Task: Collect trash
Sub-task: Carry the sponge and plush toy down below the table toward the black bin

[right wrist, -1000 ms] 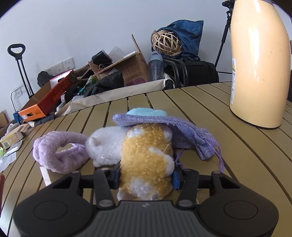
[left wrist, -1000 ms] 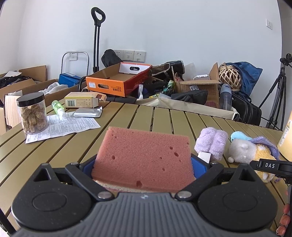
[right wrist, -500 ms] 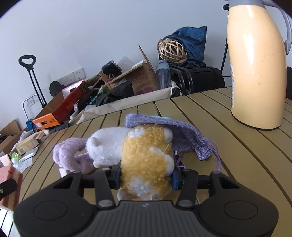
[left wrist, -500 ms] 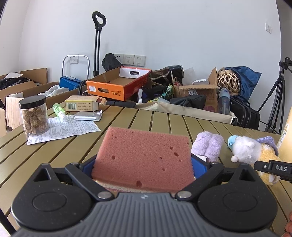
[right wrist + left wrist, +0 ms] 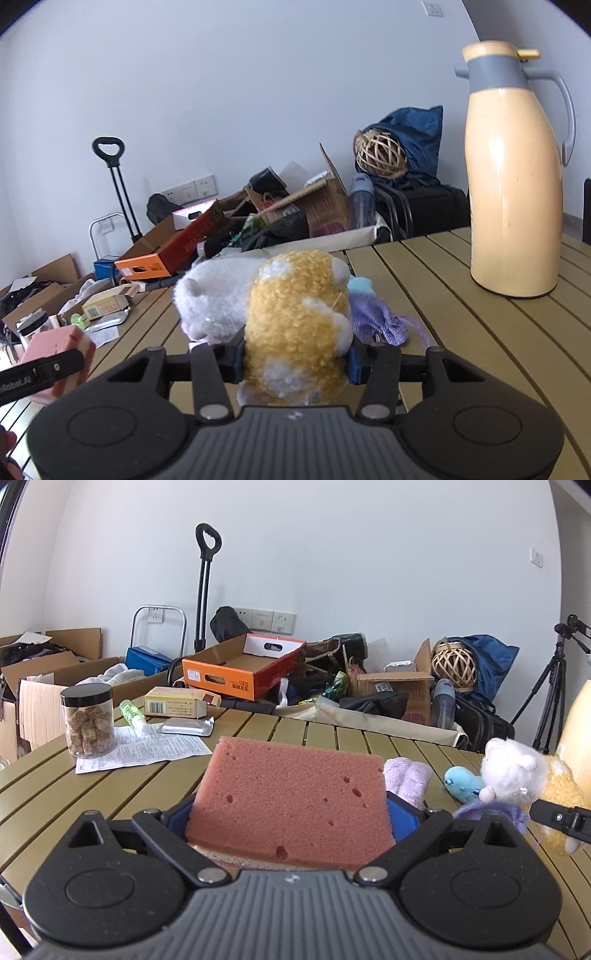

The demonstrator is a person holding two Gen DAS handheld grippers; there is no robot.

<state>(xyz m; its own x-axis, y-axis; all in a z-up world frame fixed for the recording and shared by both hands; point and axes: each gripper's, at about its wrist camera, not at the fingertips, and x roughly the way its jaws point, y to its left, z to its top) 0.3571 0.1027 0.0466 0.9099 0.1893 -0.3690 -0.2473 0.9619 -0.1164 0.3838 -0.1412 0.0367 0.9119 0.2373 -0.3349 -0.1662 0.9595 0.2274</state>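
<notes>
My left claw [image 5: 290, 812] is clamped on a pink sponge [image 5: 290, 797] above the desk [image 5: 55, 797]; its arm reads "RoboAI", I think. My right claw [image 5: 295, 362] squeezes a yellow-and-white plush toy [image 5: 295, 325], lifted near the thermos [image 5: 513, 184].

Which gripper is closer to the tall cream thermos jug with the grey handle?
Right. The right gripper, shut on the yellow-and-white plush toy, sits near the cream thermos jug; the left gripper, gripping the pink sponge, is farther left.
</notes>
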